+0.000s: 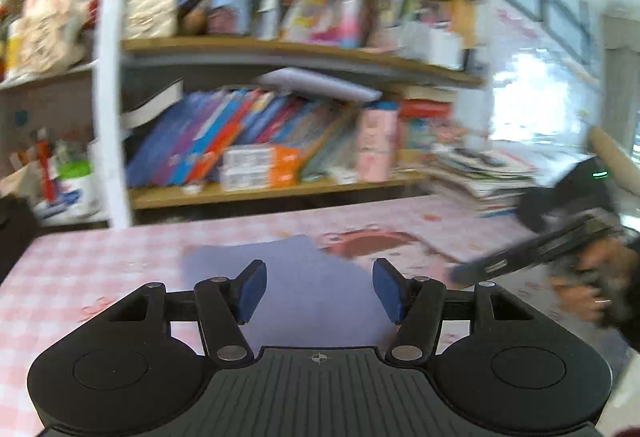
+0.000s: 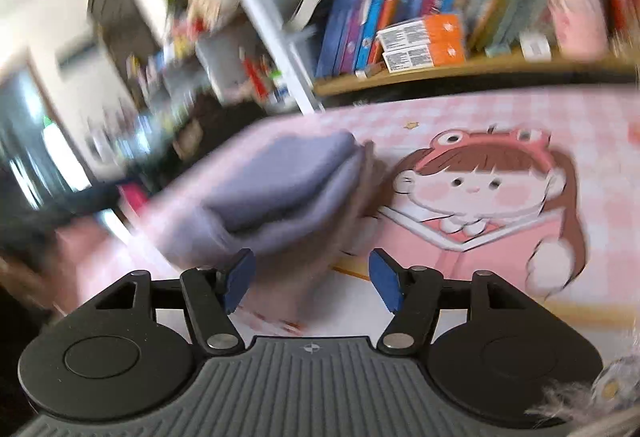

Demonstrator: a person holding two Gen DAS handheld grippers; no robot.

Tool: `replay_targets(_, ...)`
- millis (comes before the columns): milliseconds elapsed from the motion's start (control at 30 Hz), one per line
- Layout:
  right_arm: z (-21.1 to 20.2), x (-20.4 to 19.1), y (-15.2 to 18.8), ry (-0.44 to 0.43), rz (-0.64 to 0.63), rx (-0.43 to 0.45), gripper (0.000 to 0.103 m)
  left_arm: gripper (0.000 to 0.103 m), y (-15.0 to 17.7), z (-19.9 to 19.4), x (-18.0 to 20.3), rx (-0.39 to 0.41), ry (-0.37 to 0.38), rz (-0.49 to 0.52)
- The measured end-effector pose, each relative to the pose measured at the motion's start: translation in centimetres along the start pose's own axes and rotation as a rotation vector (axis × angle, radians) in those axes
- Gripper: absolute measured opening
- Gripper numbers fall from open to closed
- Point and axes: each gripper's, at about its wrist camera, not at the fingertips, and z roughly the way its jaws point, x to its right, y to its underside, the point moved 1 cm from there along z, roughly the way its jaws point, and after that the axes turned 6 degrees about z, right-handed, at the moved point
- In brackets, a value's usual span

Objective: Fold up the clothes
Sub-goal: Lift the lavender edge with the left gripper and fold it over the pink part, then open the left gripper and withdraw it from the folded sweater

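Lavender garment (image 2: 280, 189) lies folded on the pink table (image 1: 100, 265); left gripper (image 1: 319, 293) and right gripper (image 2: 312, 283) released, empty.

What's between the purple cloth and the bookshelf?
Only bare pink checked tablecloth lies between the purple cloth and the bookshelf, in the left wrist view.

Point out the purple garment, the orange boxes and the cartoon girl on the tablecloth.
garment (image 2: 280, 185): right wrist view, folded top layer.
orange boxes (image 2: 444, 37): right wrist view, orange end.
cartoon girl (image 2: 476, 181): right wrist view, her face.
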Motion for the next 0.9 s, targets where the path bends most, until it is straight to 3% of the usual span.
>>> replay_targets(67, 0.7, 0.6, -0.5, -0.077, 0.180, -0.017, 0.066, 0.058, 0.5, 1.5, -0.3, -0.039, 0.013, 0.016)
replay_targets(133, 2.1, 0.6, -0.7, -0.101, 0.277, -0.031, 0.066, 0.059, 1.4, 2.5, 0.5, -0.088, 0.039, 0.053)
replay_targets(300, 7.0, -0.8, -1.4, -0.068, 0.332, -0.107, 0.066, 0.059, 3.9, 3.0, 2.5, -0.136, 0.092, 0.126)
replay_targets(500, 10.8, -2.7, -2.3, 0.081, 0.210, -0.123, 0.057, 0.060, 4.8, 3.4, 2.9, -0.139, 0.120, 0.186)
replay_targets(567, 11.4, -3.0, -2.3, 0.127, 0.166, -0.115, 0.046, 0.060, 4.5, 3.1, 2.3, -0.122, 0.136, 0.169)
replay_targets(633, 11.3, -3.1, -2.0, 0.155, 0.130, -0.110, 0.029, 0.060, 3.5, 2.0, 1.4, -0.063, 0.136, 0.141)
replay_targets(733, 10.4, -4.5, -1.4, 0.164, 0.010, -0.061, 0.019, 0.060, 2.2, 0.9, -0.9, 0.020, 0.140, 0.048)
replay_targets(867, 9.1, -8.4, 0.8, 0.191, -0.333, 0.042, 0.018, 0.059, 3.7, 3.4, -1.4, -0.111, 0.089, 0.104)
replay_targets(900, 9.7, -8.0, 1.0, 0.227, -0.334, 0.019, 0.018, 0.060, 4.3, 3.8, -1.3, -0.123, 0.097, 0.108)
